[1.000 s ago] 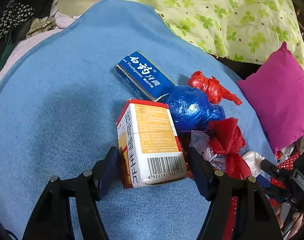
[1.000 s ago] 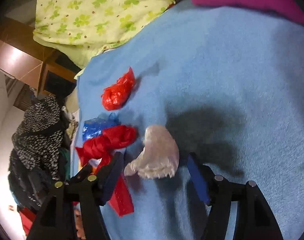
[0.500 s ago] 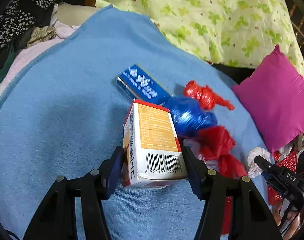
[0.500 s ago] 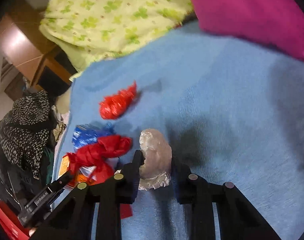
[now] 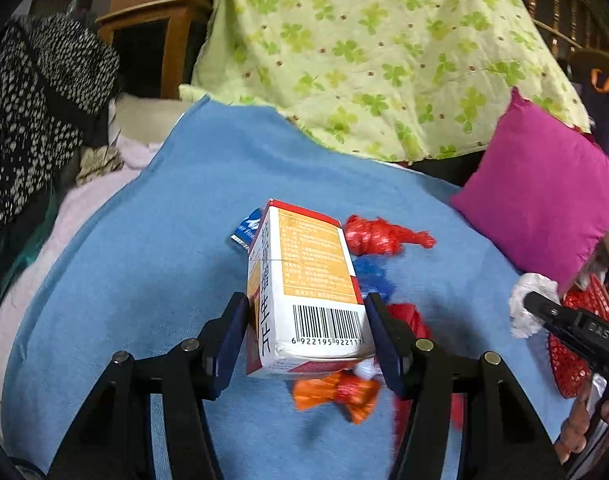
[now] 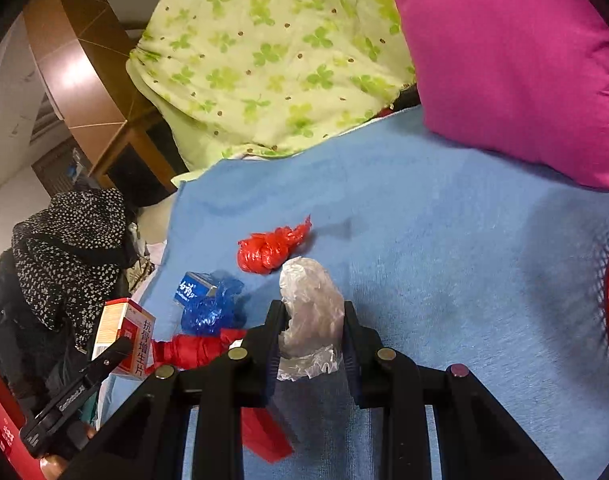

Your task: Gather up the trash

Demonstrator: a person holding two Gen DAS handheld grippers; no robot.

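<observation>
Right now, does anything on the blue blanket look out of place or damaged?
Only the litter: knotted red bag, crumpled blue bag, toothpaste box scattered on the blue blanket. The medicine box looks dented at its near bottom edge.

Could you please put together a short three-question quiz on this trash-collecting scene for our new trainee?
1. True or false: the left gripper is shut on the white and orange box.
2. What is clamped in the right gripper?
A. a red knotted bag
B. a crumpled clear plastic bag
C. a blue toothpaste box
3. What colour is the blanket under the trash?

Key:
1. True; its jaws press on both sides of the box.
2. B, the crumpled clear plastic bag; the red knotted bag and the blue toothpaste box lie loose on the blanket.
3. Blue.
</observation>
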